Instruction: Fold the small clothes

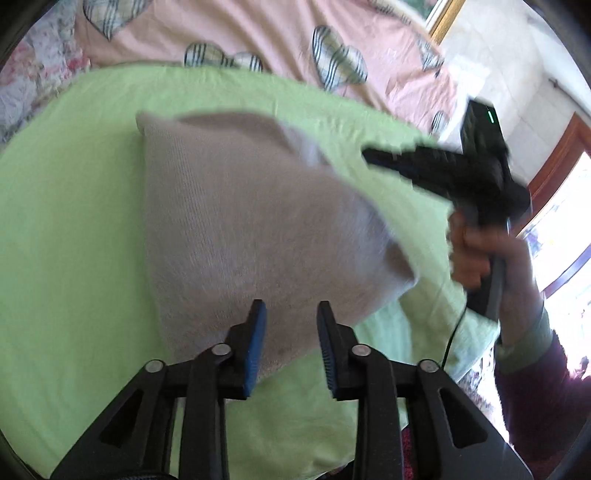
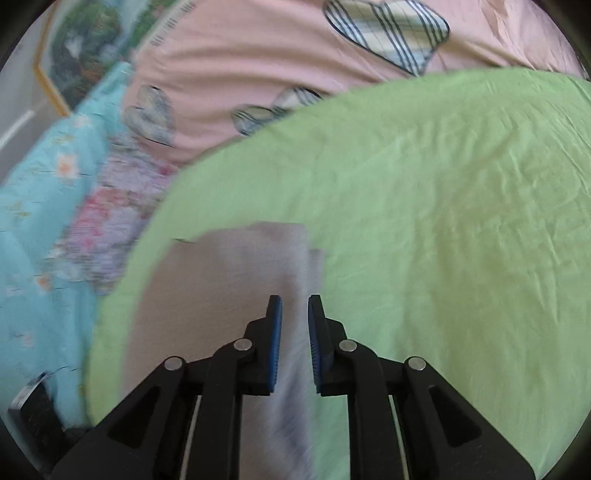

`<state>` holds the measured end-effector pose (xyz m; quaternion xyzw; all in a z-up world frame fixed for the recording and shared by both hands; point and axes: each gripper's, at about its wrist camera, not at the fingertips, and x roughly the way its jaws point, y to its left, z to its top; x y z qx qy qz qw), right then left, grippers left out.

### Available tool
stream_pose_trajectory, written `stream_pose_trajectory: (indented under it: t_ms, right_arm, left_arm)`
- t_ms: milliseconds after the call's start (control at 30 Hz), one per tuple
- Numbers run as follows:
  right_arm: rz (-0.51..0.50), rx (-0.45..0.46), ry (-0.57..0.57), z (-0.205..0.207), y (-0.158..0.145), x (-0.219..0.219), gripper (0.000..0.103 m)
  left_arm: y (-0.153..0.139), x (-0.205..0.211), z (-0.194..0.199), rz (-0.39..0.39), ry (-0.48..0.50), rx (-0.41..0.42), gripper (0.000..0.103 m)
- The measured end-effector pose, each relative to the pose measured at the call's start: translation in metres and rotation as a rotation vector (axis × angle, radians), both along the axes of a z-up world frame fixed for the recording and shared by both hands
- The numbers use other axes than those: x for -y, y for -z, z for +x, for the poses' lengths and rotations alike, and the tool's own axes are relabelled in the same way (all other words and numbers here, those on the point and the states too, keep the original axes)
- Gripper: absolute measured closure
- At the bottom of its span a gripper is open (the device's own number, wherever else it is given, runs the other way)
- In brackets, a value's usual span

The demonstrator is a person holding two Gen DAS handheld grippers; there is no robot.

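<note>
on green sheet point(image 1: 74, 221): beige knit garment point(image 1: 229, 221); left gripper point(image 1: 291, 314) spread, right gripper point(image 2: 294, 306) spread.

Left tongs point(image 1: 291, 314) parted; right tongs point(image 2: 294, 314) slightly parted, gripped by right hand point(image 1: 487, 254).

No words, brand names, numbers or labels can be read in either view. The closest thing to a sign is a small green indicator light point(image 1: 491, 117) on the black device at the upper right of the left wrist view; it carries no legible marking. In the right wrist view, rows of dark marks point(image 2: 173, 26) run along a pale strip at the upper left, too blurred to read.
</note>
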<state>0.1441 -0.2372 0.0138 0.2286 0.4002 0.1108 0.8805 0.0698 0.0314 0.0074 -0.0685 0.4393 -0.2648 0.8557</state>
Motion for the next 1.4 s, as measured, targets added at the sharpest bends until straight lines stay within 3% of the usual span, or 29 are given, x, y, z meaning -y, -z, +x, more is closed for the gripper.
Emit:
stream_pose_trajectory:
  t_ms: [67,167,333,400,467,667,800,900,1000,1400]
  right_arm:
    - [-0.007,0.016,-0.036,-0.014,-0.008,-0.015,0.087]
    - [-0.02,0.0,-0.094,-0.033,-0.004,-0.036,0.087]
    - [-0.199,-0.098,-0.084,-0.051,0.039,-0.052,0.086]
    - [-0.195,-0.115,-0.066,-0.053,0.055,-0.047,0.087]
    - [-0.173,-0.1,-0.052,-0.056,0.056,-0.042,0.087]
    - [-0.246,-0.082,-0.043,-0.073,0.04,-0.052,0.084]
    - [-0.287,-0.083,-0.069,-0.088,0.055,-0.056,0.079]
    - [-0.245,-0.069,-0.057,-0.09,0.058,-0.048,0.079]
    - [-0.263,-0.069,-0.059,-0.087,0.058,-0.051,0.079]
    - [-0.194,-0.098,-0.027,-0.101,0.047,-0.04,0.079]
  left_arm:
    - [-0.01,-0.005,0.0,-0.01,-0.032,0.034,0.061]
    - [-0.009,-0.012,0.004,0.002,-0.058,0.04,0.061]
    - [0.02,-0.019,0.003,0.012,-0.043,-0.009,0.062]
    - [0.038,-0.016,0.002,0.017,-0.045,-0.038,0.063]
    - [0.043,-0.014,0.001,0.021,-0.047,-0.029,0.063]
    - [0.044,-0.009,-0.007,0.071,-0.044,-0.012,0.061]
    - [0.049,-0.007,-0.013,0.081,-0.043,0.0,0.061]
    - [0.051,-0.005,-0.016,0.115,-0.039,0.025,0.061]
    - [0.052,-0.004,-0.018,0.125,-0.041,0.038,0.061]
    - [0.038,-0.021,-0.03,0.058,-0.091,-0.021,0.061]
